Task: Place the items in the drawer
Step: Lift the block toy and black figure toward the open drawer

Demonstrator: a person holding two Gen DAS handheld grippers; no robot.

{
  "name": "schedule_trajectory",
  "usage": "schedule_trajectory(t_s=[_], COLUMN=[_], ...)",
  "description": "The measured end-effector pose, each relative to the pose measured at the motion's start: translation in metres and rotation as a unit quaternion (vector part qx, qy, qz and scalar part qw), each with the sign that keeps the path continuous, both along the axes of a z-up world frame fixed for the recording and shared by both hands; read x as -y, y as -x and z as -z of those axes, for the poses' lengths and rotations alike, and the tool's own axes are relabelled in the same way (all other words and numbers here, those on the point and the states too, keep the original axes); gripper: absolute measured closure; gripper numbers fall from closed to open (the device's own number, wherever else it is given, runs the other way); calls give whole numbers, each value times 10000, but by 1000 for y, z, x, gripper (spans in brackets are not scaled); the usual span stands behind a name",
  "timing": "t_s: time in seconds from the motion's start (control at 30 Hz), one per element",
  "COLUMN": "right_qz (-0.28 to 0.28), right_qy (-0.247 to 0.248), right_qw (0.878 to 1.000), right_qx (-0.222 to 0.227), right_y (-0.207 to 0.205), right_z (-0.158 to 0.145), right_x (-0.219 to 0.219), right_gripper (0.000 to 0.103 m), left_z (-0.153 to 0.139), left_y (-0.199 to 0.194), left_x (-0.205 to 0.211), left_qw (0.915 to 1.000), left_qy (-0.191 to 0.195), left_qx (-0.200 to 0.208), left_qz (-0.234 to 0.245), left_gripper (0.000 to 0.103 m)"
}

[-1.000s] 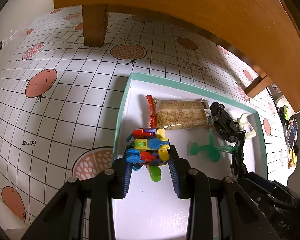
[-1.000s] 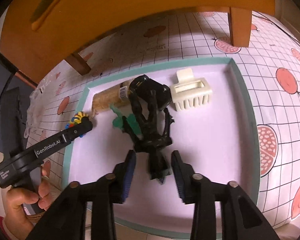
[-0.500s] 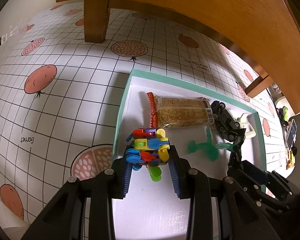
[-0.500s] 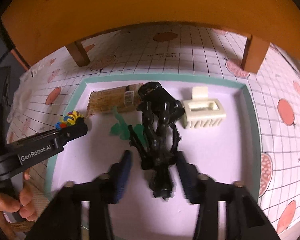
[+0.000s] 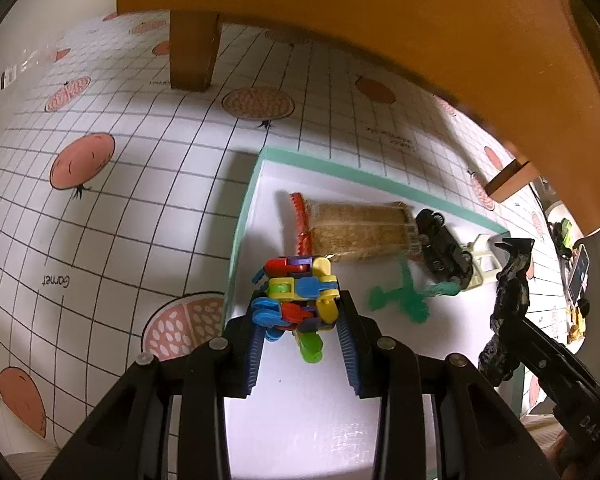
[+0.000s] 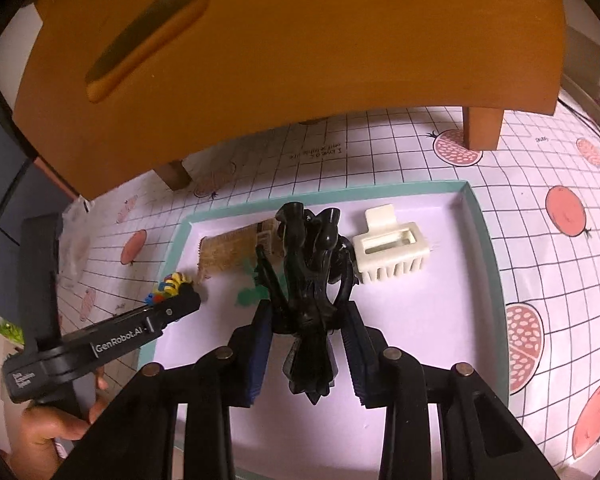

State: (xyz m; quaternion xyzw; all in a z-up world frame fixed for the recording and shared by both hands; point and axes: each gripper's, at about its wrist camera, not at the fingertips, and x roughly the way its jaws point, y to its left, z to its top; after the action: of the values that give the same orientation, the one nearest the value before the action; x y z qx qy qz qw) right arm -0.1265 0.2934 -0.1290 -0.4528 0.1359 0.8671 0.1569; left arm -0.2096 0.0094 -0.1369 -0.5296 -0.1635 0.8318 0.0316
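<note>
Left tongs [image 5: 303, 344] clenched on multicoloured block toy [image 5: 298, 294], at left edge of teal-rimmed white tray [image 6: 485, 248]. Right tongs [image 6: 306, 354] grasping black figure [image 6: 310, 280], raised above tray floor. In tray: wrapped cracker pack [image 5: 360, 230], black toy car [image 5: 442, 246], green plastic figure [image 5: 400, 298], cream brush [image 6: 392, 250]. Tray on grid-patterned surface [image 5: 140, 208] beneath wooden stool [image 6: 292, 52].

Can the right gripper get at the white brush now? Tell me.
Probably not yet. The right gripper is shut on the black figure, so its jaws are full. The white brush lies uncovered in the tray, just right of it.
</note>
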Motion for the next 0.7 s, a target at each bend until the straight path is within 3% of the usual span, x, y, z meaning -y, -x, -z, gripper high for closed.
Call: schedule_trajectory(t_s=[0.23, 0.7], right_qz=[-59, -403], right_qy=[-14, -591], right_qw=[9998, 9921], right_qx=[-169, -1031], right_y=[-10, -36], right_z=[-23, -130], right_x=[11, 61], right_gripper=[67, 67], left_z=[-40, -174], left_y=[-19, -54], left_x=[0, -15], left_qw=[9991, 9845], left_qy=[-48, -71], left_qx=[-412, -1690], left_qz=[86, 468], left_gripper=[67, 67])
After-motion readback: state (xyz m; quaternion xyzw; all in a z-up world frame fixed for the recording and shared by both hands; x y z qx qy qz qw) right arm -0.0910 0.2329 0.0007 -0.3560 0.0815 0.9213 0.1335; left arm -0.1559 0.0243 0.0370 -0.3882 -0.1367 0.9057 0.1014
